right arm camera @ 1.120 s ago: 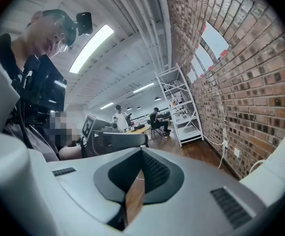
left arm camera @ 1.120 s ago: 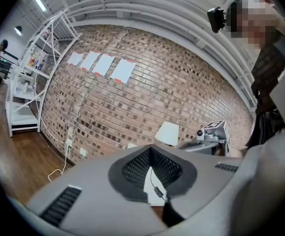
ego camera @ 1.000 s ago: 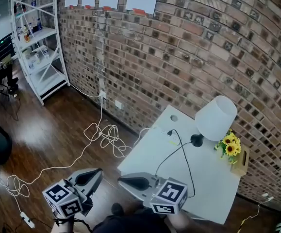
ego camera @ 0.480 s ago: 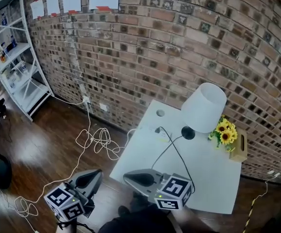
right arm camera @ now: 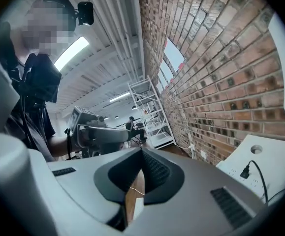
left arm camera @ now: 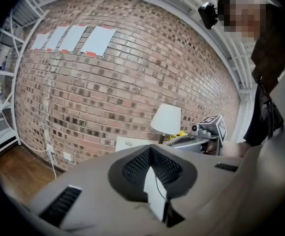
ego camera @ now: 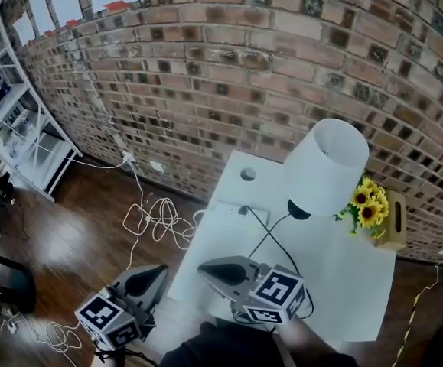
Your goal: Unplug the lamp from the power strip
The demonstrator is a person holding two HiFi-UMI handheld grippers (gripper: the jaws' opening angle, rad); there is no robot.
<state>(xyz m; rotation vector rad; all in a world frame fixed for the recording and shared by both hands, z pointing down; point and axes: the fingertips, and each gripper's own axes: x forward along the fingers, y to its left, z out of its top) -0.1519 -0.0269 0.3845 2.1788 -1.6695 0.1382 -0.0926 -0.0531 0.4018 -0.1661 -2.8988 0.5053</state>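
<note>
I hold the left gripper (ego camera: 146, 278) and right gripper (ego camera: 215, 268) pressed together on nothing at the white table's (ego camera: 343, 285) near edge, while the lamp's (ego camera: 324, 167) black plug (ego camera: 244, 210) sits in the power strip (ego camera: 226, 215) farther back.

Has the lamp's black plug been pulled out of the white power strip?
No, the black plug sits pushed into a socket of the power strip.
</note>
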